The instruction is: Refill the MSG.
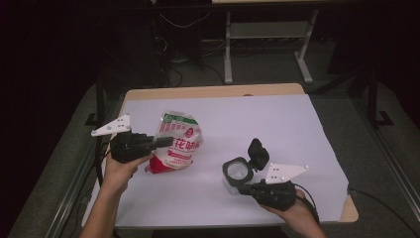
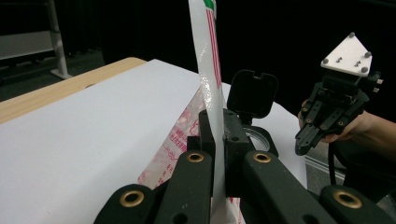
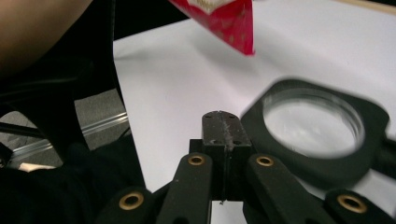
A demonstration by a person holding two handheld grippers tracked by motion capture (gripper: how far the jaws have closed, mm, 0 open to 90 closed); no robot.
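A white and red snack bag (image 1: 179, 141) stands tilted off the white table cover, and my left gripper (image 1: 167, 142) is shut on its left edge. In the left gripper view the bag's white, red-striped edge (image 2: 208, 70) rises upright between the closed jaws of my left gripper (image 2: 219, 128). A clear container (image 1: 236, 171) with a black rim and an open black flip lid (image 1: 258, 151) sits at the front right. My right gripper (image 1: 241, 187) is shut just beside its near rim, with nothing seen between the jaws. In the right gripper view the container's rim (image 3: 285, 156) lies right of my right gripper (image 3: 223, 128), and the bag's red corner (image 3: 229, 23) hangs above.
A white sheet (image 1: 277, 124) covers the wooden table (image 1: 213, 91), whose bare edge shows at the back and at the front right corner. A metal desk frame (image 1: 228, 49) and cables stand on the grey floor beyond. My right gripper (image 2: 306, 140) and its hand appear far off in the left gripper view.
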